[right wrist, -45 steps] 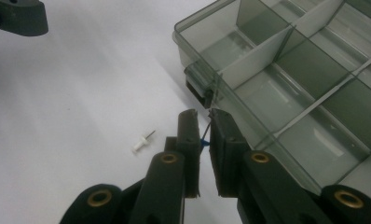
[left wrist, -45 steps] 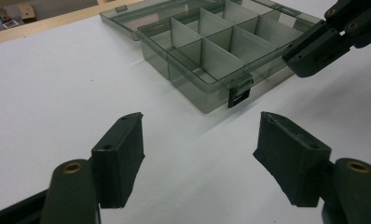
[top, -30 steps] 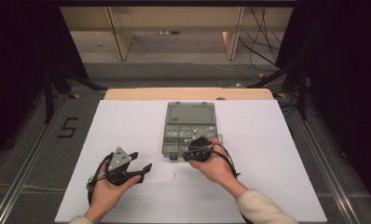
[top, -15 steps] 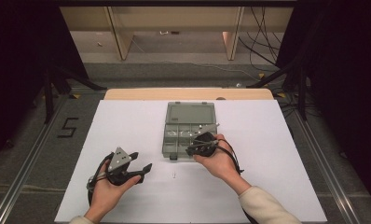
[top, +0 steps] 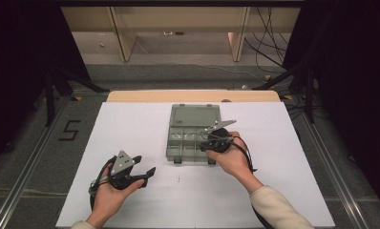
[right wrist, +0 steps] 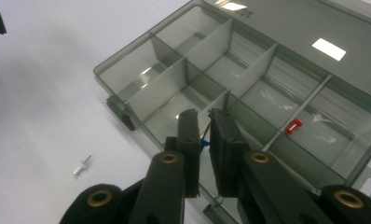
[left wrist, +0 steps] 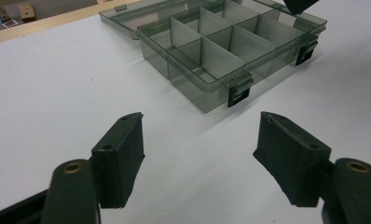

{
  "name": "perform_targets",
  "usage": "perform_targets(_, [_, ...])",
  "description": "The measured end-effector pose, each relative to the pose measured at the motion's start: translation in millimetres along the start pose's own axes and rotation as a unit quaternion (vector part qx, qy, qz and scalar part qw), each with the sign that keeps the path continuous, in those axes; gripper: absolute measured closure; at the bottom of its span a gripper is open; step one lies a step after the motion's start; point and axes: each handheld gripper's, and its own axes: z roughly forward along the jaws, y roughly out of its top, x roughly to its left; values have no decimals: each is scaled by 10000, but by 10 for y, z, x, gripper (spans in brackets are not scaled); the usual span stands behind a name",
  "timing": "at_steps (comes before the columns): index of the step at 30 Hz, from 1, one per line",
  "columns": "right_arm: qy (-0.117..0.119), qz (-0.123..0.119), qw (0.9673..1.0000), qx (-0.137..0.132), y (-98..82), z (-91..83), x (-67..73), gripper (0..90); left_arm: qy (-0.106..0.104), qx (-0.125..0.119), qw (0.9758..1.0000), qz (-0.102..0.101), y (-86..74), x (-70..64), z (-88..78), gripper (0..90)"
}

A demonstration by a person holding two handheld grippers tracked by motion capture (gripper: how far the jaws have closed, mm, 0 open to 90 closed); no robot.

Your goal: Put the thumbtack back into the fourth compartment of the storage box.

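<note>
Two hand-held grippers: right [right wrist: 203,122], pinching a blue pin [right wrist: 202,141], now farther right over organiser box [top: 194,117]; left [left wrist: 198,158] open, unmoved.

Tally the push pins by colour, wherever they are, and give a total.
White pin, on the table: 1
Red pin, in the box: 1
Blue pin, between the jaws of the right gripper: 1
Total: 3
</note>
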Motion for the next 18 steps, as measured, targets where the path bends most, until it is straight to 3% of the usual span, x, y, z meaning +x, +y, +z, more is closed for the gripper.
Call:
perform_targets(1, [37,50,9999,100,6,-22,-15,834,18,-2,10000,-8,1,-3,-4,314])
perform_targets(2, [-27,44,10000,-12,-1,-6,-27,834,2,-3,10000,90,6,8,-6,314])
perform_targets(5, [-23,0,10000,45,0,-23,-77,834,-1,-3,10000,-4,0,-1,0,314])
perform_targets(12, [-98,107,9998,-99,-8,-12,-131,833,-29,6,10000,4,1,5,7,315])
perform_targets(18, [-134,183,9997,-46,6,-36,-176,834,8,9,10000,30,-5,8,-6,315])
